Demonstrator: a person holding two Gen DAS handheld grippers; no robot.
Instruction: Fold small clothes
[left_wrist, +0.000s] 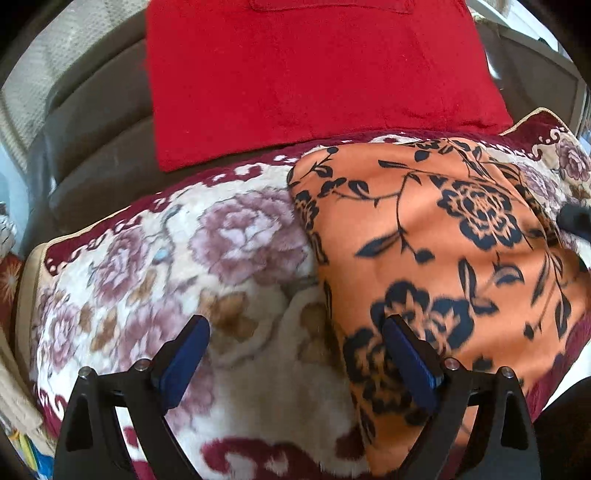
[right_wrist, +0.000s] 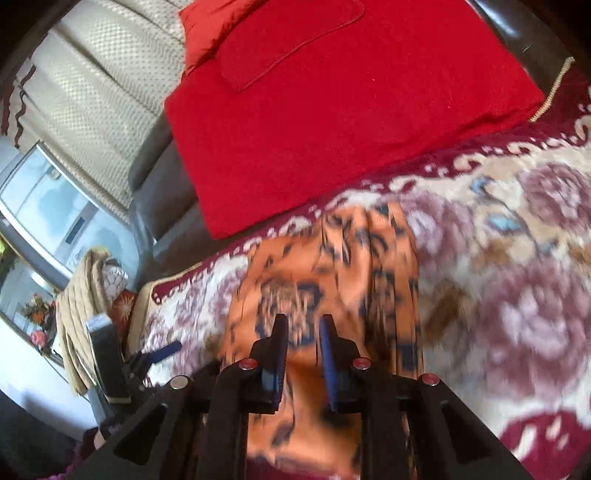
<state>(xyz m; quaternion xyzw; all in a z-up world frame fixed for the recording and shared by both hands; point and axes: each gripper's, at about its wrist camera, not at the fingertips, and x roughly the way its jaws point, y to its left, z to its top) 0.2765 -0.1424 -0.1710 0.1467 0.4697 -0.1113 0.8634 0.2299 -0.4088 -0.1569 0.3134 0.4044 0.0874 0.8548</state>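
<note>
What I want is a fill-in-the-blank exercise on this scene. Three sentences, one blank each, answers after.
1. The flower-printed garment on the floral blanket is black on ___.
2. The plain cloth behind the blanket is ___ in colour.
3. The left claw hangs over the garment's edge with its jaws ___.

Missing words: orange; red; open

Red cushion (left_wrist: 314, 81) – on floral blanket (left_wrist: 192, 251) (plush).
</note>
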